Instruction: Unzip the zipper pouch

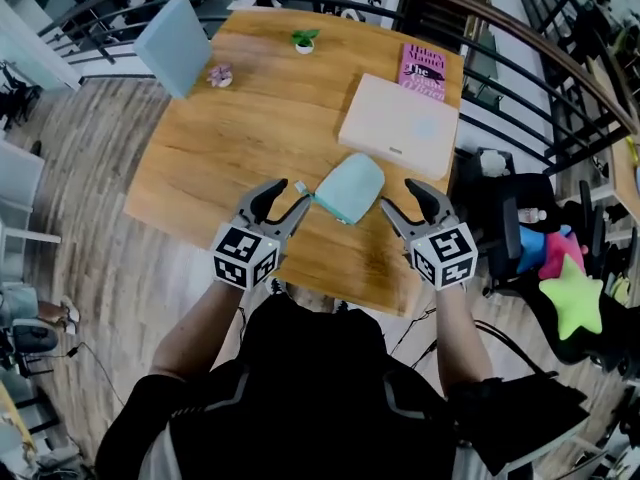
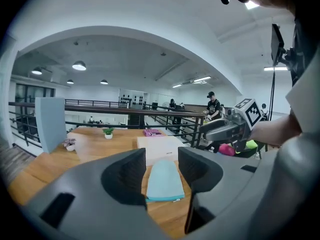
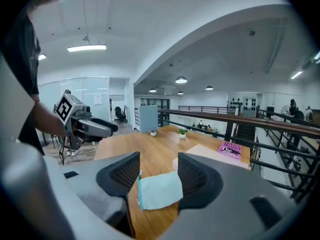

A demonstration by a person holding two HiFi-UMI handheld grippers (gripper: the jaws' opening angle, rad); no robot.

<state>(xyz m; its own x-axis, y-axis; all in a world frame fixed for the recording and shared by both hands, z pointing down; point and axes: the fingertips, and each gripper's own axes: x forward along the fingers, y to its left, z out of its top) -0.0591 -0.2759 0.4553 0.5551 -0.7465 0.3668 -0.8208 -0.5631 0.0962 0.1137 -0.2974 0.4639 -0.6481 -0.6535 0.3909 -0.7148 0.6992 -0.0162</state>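
A light teal zipper pouch [image 1: 349, 189] lies flat on the wooden table [image 1: 220, 168] near its front edge. My left gripper [image 1: 290, 195] hovers at the pouch's left end with its jaws open; the small zipper pull [image 1: 299, 186] sits near its fingertips, untouched. My right gripper [image 1: 402, 197] is open at the pouch's right end. In the left gripper view the pouch [image 2: 163, 180] lies ahead between the open jaws. The right gripper view shows the pouch [image 3: 159, 190] just past its own open jaws. No pad presses on it.
Behind the pouch lies a flat white box [image 1: 398, 125], with a pink book [image 1: 424, 70] beyond it. A small potted plant [image 1: 304, 40], a pink ornament [image 1: 219, 75] and an upright pale blue panel [image 1: 175, 45] stand at the back. A chair with bright toys [image 1: 570, 298] is at the right.
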